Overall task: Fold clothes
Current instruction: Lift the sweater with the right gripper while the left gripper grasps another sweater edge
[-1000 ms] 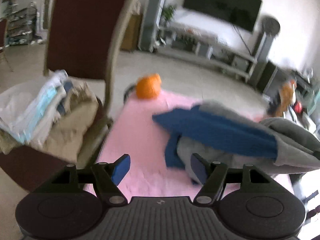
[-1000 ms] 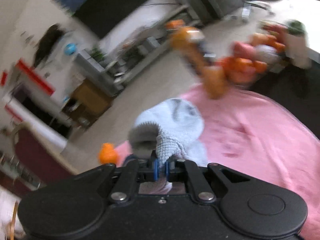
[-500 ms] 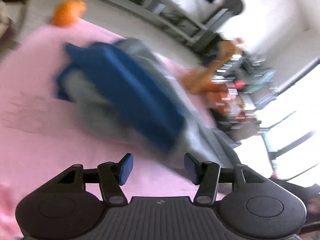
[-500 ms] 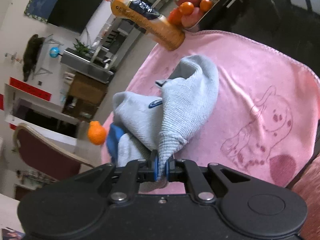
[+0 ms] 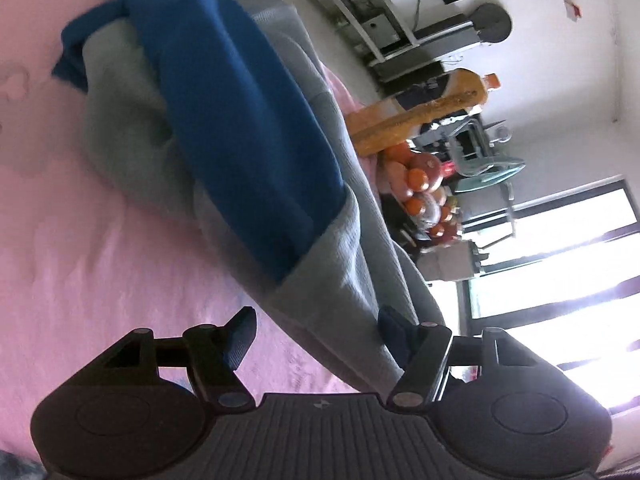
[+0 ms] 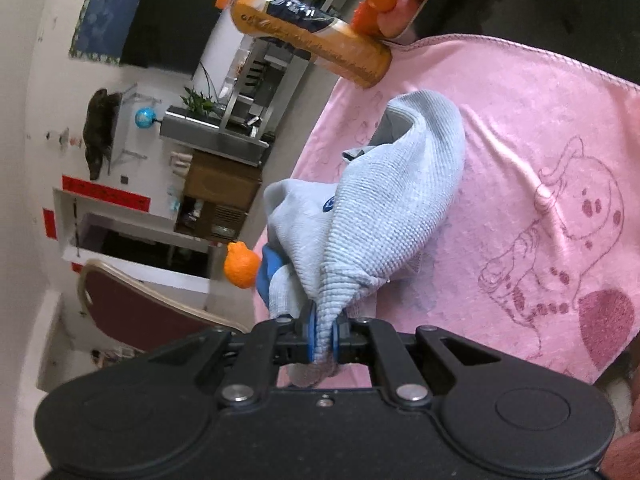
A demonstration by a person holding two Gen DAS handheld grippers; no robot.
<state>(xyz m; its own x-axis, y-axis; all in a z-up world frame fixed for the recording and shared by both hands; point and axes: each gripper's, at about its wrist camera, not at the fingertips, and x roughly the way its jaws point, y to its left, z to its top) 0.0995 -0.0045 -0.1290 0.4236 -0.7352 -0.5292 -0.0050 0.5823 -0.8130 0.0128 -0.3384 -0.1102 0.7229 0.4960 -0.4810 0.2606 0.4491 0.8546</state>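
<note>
A grey knit garment with a blue panel (image 5: 248, 140) lies crumpled on the pink towel (image 5: 80, 264). My left gripper (image 5: 316, 328) is open, and a grey fold of the garment runs down between its two fingers without being clamped. In the right wrist view the same grey garment (image 6: 384, 216) is bunched and pulled up from the pink towel (image 6: 520, 128). My right gripper (image 6: 324, 332) is shut on a gathered grey edge of it, and the cloth stretches away from the jaws.
An orange drink bottle (image 6: 308, 36) lies at the towel's far edge beside a tray of fruit (image 5: 420, 188). A small orange fruit (image 6: 240, 266) sits near the towel's left side. A dark red chair (image 6: 136, 308) stands beyond the table edge.
My left gripper has swung from the chair side and closed in on the garment, with cloth now between its fingers. My right gripper keeps its hold and has pulled the grey cloth nearer.
</note>
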